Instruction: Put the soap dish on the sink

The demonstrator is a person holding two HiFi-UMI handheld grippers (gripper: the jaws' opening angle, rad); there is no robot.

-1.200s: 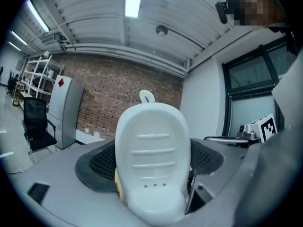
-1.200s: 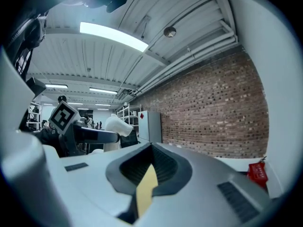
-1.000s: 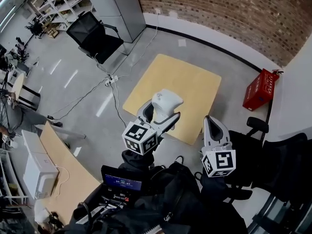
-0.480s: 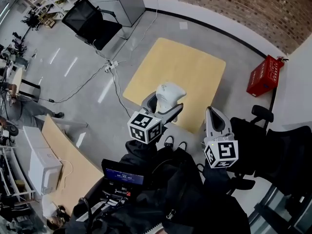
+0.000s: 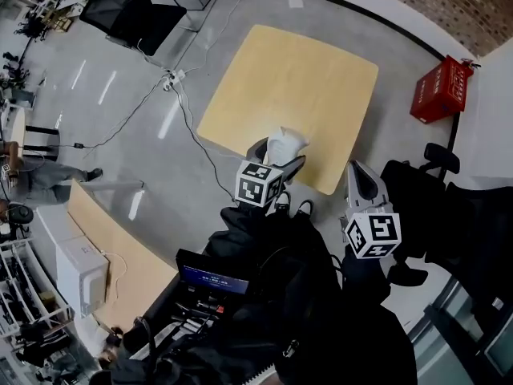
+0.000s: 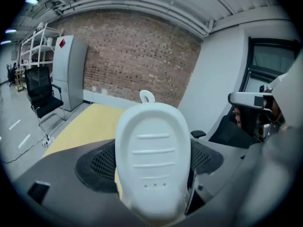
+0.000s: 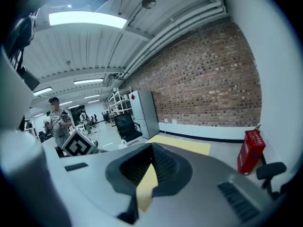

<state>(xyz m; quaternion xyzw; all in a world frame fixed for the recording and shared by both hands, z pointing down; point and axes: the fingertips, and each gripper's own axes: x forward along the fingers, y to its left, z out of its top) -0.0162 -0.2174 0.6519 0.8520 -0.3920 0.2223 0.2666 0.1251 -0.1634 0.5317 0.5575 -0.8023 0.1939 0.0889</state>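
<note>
Plainly the task is only part done: the dish (image 6: pixel 152 160) is picked up but not set down. The left gripper (image 5: pixel 278 160) holds it, its fingers (image 6: pixel 100 164) spread to either side of the white shell and pressed against its flanks. The ribbed face looks back toward the gripper's camera, and a small loop shows at the far end. In the head view the dish juts from that gripper in the air, over the floor (image 5: pixel 160 167) just by the near edge of the yellow surface (image 5: pixel 296 79), touching neither as far as I can judge. The right gripper (image 5: pixel 360 184) hangs off to the side, well apart from the dish. Its fingers (image 7: pixel 166 168) are drawn together with only a thin slit between them and nothing in it, so it has no share in the hold. No sink shows in any view. There is only the yellow surface with nothing on it, a red crate (image 5: pixel 439 89) beyond it, a black chair (image 5: pixel 128 10) farther off, and a brick wall (image 6: pixel 137 56) ahead. What is left, by my reckoning, is the greater part: carrying the dish to wherever the sink stands, lowering it onto the rim or ledge, and letting go. How far off the sink is cannot be told from here.
</note>
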